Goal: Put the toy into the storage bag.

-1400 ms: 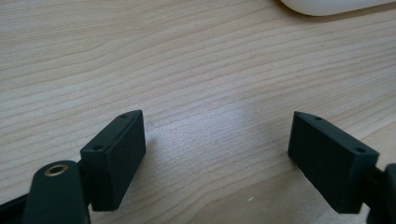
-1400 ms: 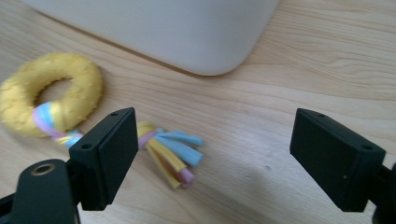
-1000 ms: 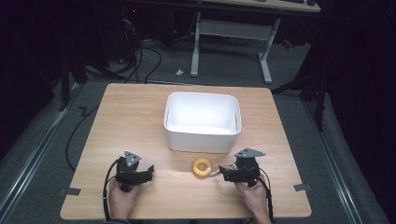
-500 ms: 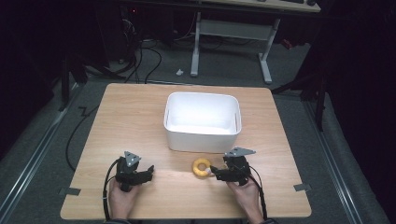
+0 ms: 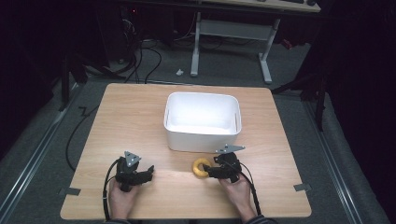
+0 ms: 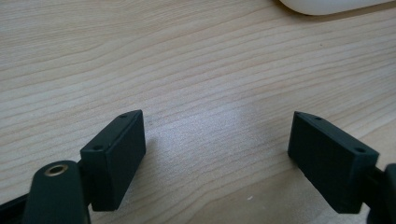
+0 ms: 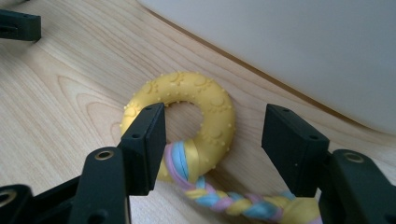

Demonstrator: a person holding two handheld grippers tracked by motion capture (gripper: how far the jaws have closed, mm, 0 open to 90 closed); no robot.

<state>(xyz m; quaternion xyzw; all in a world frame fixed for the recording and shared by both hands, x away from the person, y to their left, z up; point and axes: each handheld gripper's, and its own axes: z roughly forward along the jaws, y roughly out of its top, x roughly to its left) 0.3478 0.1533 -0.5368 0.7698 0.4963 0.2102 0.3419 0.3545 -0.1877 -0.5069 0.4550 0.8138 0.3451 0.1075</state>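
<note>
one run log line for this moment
right hand-held gripper: closing round yellow ring toy, not clamped | left hand-held gripper: open, idle | white bin: empty

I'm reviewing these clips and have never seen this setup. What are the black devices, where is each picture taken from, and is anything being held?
A person sits at a wooden table, holding a hand-operated two-jaw gripper in each hand. The high view looks down from above; each gripper view comes from a camera riding on that gripper.

On the table stand a white bin and a yellow ring toy with a braided rope tail.

The left gripper is open over bare wood. The right gripper has just been closing around the ring; its pads do not press it yet, so nothing is held.
</note>
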